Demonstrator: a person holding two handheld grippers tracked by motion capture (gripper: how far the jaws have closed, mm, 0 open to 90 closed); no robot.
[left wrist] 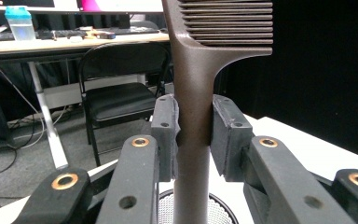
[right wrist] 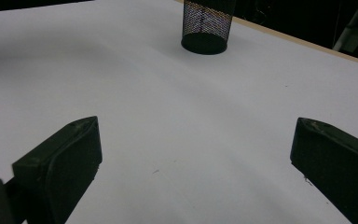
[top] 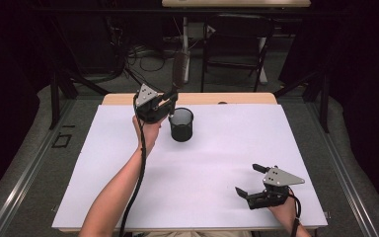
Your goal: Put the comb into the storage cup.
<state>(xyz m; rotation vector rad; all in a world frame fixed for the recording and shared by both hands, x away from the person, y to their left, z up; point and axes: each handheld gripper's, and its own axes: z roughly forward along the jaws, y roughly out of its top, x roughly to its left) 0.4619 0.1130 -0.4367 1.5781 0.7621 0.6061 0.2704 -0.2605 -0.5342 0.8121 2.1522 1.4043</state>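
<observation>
- The right gripper (top: 251, 182) sits low over the near right part of the white table (top: 217, 163), held in the person's right hand (top: 285, 210); its jaws stand wide apart with nothing between them.
- In the right gripper view its two black pads (right wrist: 60, 163) frame bare white tabletop, and the mesh cup (right wrist: 207, 24) stands well beyond them.
- The person's left forearm (top: 113, 192) reaches from the near edge toward the far middle of the table, a black cable (top: 139, 168) trailing along it.
- The left gripper (top: 169, 101) is raised at the far left-of-centre part of the table, just left of and above the black mesh pen cup (top: 181, 124).
- Its jaws are closed on the handle of a dark brown comb (left wrist: 193, 93), which stands upright with its teeth (left wrist: 228, 21) at the top.
- In the left gripper view the comb handle runs down toward the cup's open mouth (left wrist: 165, 207) directly below.
- Beyond the table's far edge stand a black folding chair (top: 234, 42) and a desk (left wrist: 70, 44).
</observation>
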